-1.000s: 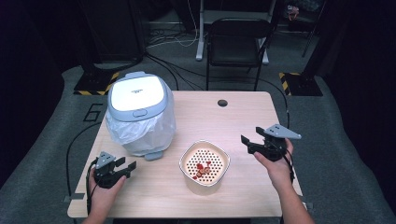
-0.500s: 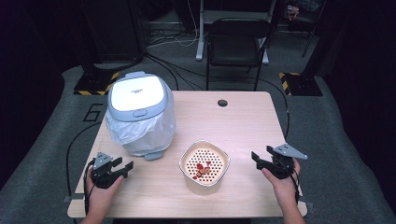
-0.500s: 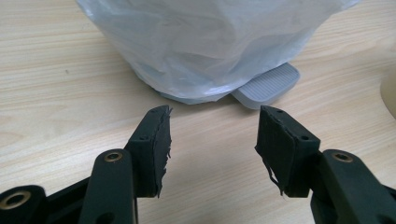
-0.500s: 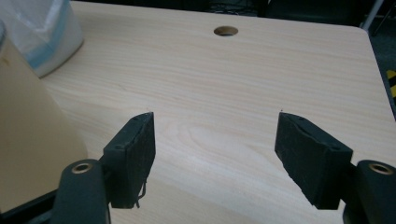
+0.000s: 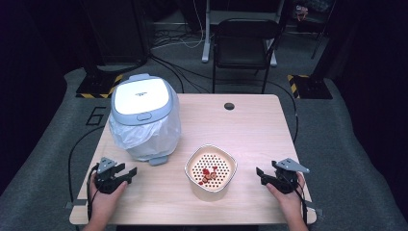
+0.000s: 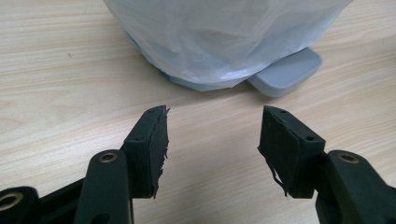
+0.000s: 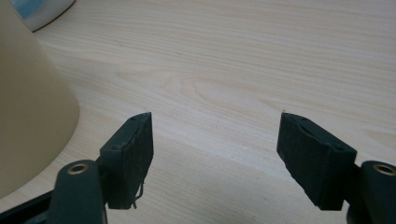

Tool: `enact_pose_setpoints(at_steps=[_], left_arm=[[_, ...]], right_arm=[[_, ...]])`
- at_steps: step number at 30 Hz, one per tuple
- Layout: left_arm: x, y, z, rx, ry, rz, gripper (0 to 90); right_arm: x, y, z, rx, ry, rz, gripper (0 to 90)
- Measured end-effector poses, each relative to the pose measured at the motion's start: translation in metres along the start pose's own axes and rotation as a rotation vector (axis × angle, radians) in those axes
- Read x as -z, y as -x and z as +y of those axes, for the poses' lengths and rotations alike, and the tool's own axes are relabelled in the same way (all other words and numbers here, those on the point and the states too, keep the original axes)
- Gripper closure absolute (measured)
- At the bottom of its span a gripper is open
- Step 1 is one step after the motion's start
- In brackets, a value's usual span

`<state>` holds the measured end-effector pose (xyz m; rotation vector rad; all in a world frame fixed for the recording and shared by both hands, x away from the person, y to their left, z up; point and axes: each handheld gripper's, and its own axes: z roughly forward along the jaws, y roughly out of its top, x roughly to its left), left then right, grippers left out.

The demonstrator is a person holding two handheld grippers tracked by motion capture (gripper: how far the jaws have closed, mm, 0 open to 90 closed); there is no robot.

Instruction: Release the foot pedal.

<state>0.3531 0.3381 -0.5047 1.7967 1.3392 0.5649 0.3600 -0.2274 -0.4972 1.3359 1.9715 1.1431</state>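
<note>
A cream strainer bowl (image 5: 210, 167) with red bits in it stands at the front middle of the wooden table (image 5: 250, 130). My right gripper (image 5: 262, 175) rests low over the table to the bowl's right and points at it. Its jaws are open and have just been opening, with nothing between them. The right gripper view has the bowl's cream wall (image 7: 32, 102) at the left, apart from the right gripper (image 7: 217, 149). My left gripper (image 5: 129, 173) sits at the front left, open, its jaws just opened a little wider on bare wood. It faces the bin (image 6: 219, 42).
A pedal bin (image 5: 143, 115) with a white lid and a clear bag liner stands at the back left; its grey pedal (image 6: 287, 72) juts out towards my left gripper (image 6: 212, 140). A dark round hole (image 5: 229, 106) marks the table's far side. A black chair (image 5: 245, 48) stands behind.
My right hand has come down and back towards the table's front edge, ending low beside the bowl. The left hand has stayed almost still.
</note>
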Motion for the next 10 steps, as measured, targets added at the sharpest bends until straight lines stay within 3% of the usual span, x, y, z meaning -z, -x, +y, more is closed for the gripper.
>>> enact_pose_setpoints(at_steps=[6, 10], left_arm=[[-0.0054, -0.0031, -0.0035, -0.006, -0.015, 0.025, 40.2], [-0.0082, -0.0048, -0.0056, -0.031, -0.027, 0.078, 40.2]], right_arm=[[-0.0062, 0.0037, -0.0062, -0.033, -0.017, -0.012, 25.5], [-0.0086, 0.0056, -0.0073, -0.025, -0.019, -0.023, 25.2]])
